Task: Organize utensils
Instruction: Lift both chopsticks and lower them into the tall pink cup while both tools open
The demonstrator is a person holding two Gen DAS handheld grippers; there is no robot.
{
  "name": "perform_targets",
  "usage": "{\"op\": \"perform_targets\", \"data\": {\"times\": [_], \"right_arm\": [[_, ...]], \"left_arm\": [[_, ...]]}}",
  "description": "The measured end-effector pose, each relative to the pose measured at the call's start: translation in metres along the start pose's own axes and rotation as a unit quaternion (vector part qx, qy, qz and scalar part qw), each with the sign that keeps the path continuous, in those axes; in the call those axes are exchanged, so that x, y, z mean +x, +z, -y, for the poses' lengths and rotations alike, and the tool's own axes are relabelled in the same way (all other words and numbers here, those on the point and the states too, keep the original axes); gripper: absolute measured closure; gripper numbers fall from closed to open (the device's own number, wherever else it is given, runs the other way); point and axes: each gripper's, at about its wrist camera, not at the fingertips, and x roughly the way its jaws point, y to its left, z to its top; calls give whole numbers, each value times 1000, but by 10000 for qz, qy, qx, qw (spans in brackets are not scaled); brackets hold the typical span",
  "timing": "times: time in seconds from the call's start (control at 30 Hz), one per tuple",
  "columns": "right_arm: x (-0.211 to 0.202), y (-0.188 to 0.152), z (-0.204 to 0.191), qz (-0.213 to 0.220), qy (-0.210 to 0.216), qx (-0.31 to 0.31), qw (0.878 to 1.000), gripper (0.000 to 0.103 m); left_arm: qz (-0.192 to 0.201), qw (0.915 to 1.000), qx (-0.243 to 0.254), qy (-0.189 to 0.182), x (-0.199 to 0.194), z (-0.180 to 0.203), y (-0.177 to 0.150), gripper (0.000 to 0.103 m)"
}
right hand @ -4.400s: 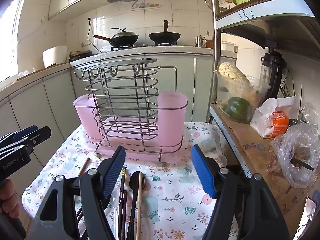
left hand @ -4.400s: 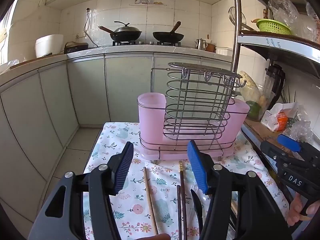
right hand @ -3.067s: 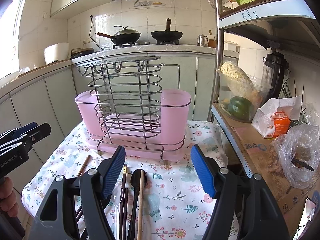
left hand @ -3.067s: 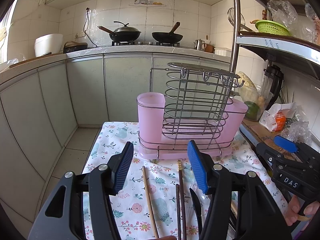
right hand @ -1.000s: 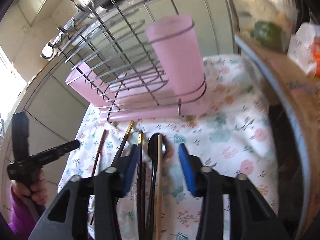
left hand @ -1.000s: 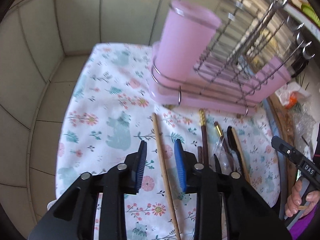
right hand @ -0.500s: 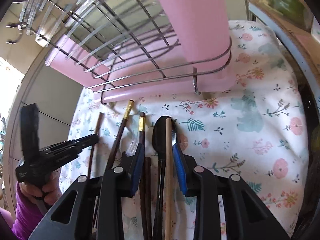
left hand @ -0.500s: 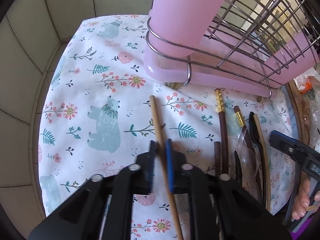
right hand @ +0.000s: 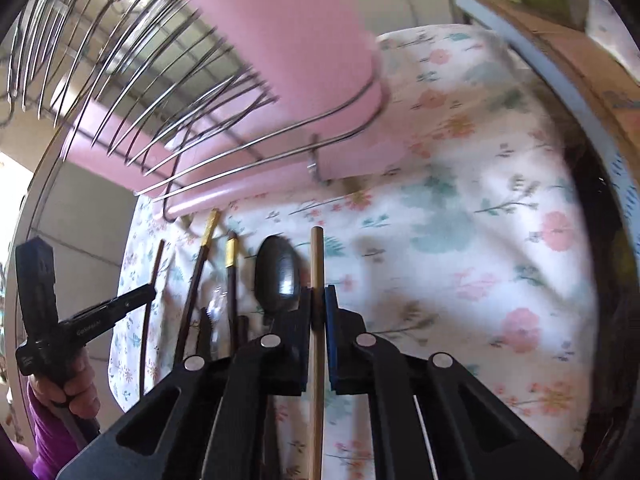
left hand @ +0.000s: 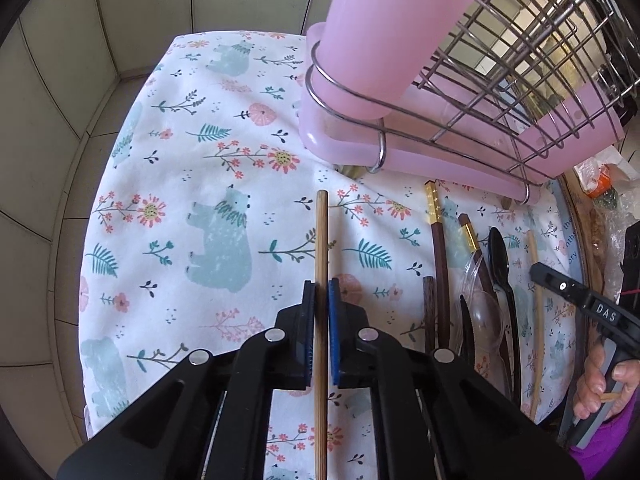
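Both grippers have dropped from hovering to the desk (left hand: 168, 128); left gripper (left hand: 321, 304) jaws pinch one bamboo chopstick (left hand: 321, 240), right gripper (right hand: 319, 312) jaws pinch another (right hand: 317, 256), gripped mid-shaft, presumably for carrying to the pink holder (left hand: 384, 32).

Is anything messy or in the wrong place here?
Nothing is spilled or broken. The utensils just lie loose on the flowery cloth instead of in the pink holder. Each pair of tongs, left and right, is shut on one light wooden chopstick.
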Motion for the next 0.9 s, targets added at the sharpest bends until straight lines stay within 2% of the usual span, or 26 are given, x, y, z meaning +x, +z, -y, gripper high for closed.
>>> {"op": "perform_targets", "data": {"times": [0.1, 0.33, 0.57, 0.67, 0.7, 0.83, 0.9], "right_arm": [[2, 1, 10, -65, -132, 142, 9998, 97], [15, 7, 4, -326, -279, -47, 9991, 95], [21, 18, 8, -631, -74, -31, 9980, 90], [19, 17, 13, -539, -27, -23, 9985, 92], [17, 16, 15, -494, -40, -43, 9988, 96], [8, 6, 15, -92, 106, -141, 9998, 97], [-3, 0, 15, 187, 202, -229, 9994, 97]], "left_arm": [[-92, 9999, -8, 69, 0, -2, 2, 97], [-391, 9988, 220, 211, 8, 6, 8, 97], [-831, 9953, 384, 320, 14, 6, 24, 96], [-867, 9947, 403, 375, 15, 9, 29, 96], [-835, 9949, 414, 394, 15, 10, 29, 96], [-477, 9958, 621, 471, 11, 22, 17, 97], [-322, 9969, 611, 374, 6, 25, 11, 97]]}}
